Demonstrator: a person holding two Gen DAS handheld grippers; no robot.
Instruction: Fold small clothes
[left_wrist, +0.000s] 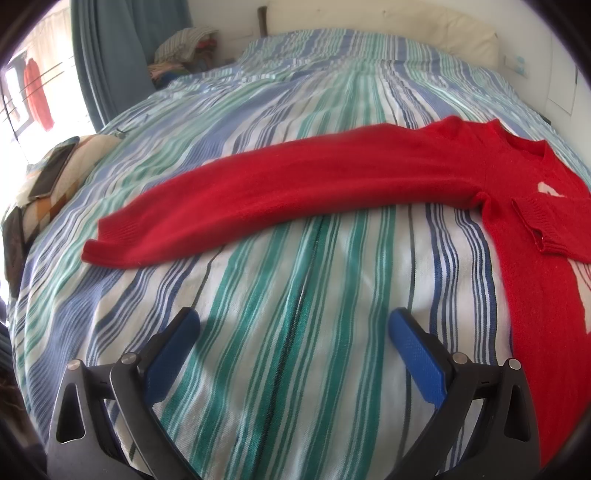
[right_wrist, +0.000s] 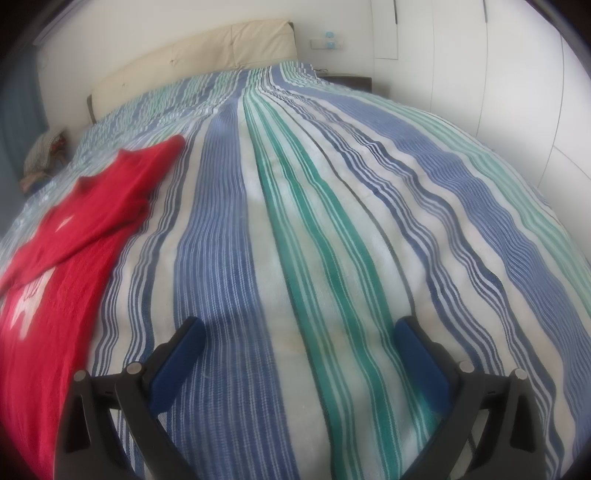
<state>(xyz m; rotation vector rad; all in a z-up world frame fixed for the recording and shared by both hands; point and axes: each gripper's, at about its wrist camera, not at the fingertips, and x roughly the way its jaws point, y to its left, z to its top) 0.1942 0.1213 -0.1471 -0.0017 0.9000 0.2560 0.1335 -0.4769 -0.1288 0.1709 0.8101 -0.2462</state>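
Striped bed (left_wrist: 295, 258): one red sweater (left_wrist: 498, 177), body cut off at frame edge. Left gripper (left_wrist: 294, 323), right gripper (right_wrist: 300, 330): jaws spread, holding nothing.

red sweater (left_wrist: 295, 188) with white motif; bedspread (left_wrist: 295, 295) striped blue, green, white; blue pads (left_wrist: 417, 350) on black grippers.

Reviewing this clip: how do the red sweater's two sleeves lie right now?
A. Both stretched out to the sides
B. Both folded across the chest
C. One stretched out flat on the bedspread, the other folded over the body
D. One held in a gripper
C: in the left wrist view one sleeve lies stretched along the striped bedspread, while the other sleeve's cuff rests on the red sweater.
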